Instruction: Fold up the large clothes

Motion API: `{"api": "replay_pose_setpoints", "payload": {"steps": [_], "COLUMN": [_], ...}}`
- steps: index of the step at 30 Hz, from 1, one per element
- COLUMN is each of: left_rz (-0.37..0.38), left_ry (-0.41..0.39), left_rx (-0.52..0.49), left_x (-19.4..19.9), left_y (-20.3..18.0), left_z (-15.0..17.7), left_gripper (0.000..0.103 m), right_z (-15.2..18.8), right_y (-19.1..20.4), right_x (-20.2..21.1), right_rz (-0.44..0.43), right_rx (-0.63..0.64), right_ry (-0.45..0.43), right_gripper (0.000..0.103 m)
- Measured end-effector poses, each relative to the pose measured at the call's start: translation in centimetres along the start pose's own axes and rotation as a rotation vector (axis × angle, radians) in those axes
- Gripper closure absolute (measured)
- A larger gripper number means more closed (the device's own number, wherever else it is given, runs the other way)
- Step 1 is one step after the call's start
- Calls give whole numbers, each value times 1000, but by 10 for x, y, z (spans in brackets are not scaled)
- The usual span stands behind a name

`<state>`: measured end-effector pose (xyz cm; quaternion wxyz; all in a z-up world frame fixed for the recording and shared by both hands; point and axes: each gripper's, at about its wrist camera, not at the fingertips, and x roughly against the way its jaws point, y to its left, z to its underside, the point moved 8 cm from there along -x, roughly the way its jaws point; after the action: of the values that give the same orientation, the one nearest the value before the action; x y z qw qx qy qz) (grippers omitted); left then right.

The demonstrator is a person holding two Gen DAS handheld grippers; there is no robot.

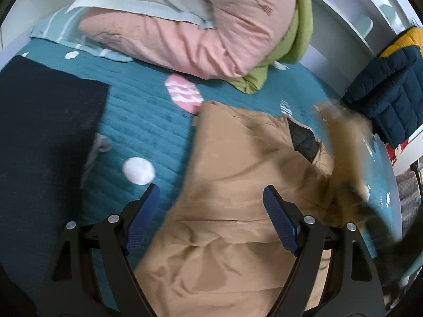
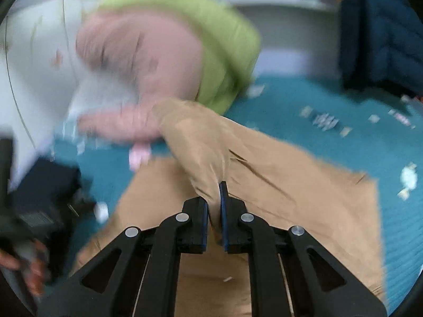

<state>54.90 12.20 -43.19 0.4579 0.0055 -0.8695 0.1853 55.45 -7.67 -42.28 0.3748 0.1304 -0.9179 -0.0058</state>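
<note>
A teal quilted bedspread (image 1: 148, 121) covers the bed; the tan jacket (image 1: 238, 211) lies on it, near a pink-and-green duvet (image 1: 211, 39). The left hand-held gripper (image 1: 211, 198) hovers spread wide above the jacket. Only the right view shows the right hand-held gripper (image 2: 214, 206) pinching a tan fold. Heavy blur smears that view's surroundings.

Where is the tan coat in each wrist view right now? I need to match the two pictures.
Left wrist view: the tan coat spreads across the lower centre and right, under the open left gripper.
Right wrist view: the coat fills the lower centre and right, and a fold of it is pinched in the right gripper.
Shared landmark: the pink and green quilt at the top.
</note>
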Motion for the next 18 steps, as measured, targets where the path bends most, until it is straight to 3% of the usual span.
{"api": "replay_pose_setpoints", "payload": {"steps": [3,4,5,8,9,13,16,18], "left_rz": [-4,-2,0,11,13,41,78,99], "left_ry": [-8,-9,-9,-12,-14,-19,17,45], "left_rx": [3,5,7,10,9,-5,-49,-109], "left_x": [7,8,8,10,11,9,-5,-19], "left_y": [9,11,11,11,8,-12,-46,-75], "left_z": [-2,-3,-3,-5,-6,-10,-9,-5], "left_gripper": [20,19,19,19,19,18,17,17], "right_z": [32,40,44,45,41,21,11,13], "right_y": [15,15,17,22,23,9,-44,-98], "right_x": [-30,-35,-35,-23,-14,34,61,66], "right_rz": [8,2,-18,-103,-141,-163,-98,-77], "right_rx": [47,48,42,19,7,-29,-133,-279], "right_ry": [92,119,133,126,118,48,6,31], "right_gripper": [89,82,67,38,34,32,32,33]}}
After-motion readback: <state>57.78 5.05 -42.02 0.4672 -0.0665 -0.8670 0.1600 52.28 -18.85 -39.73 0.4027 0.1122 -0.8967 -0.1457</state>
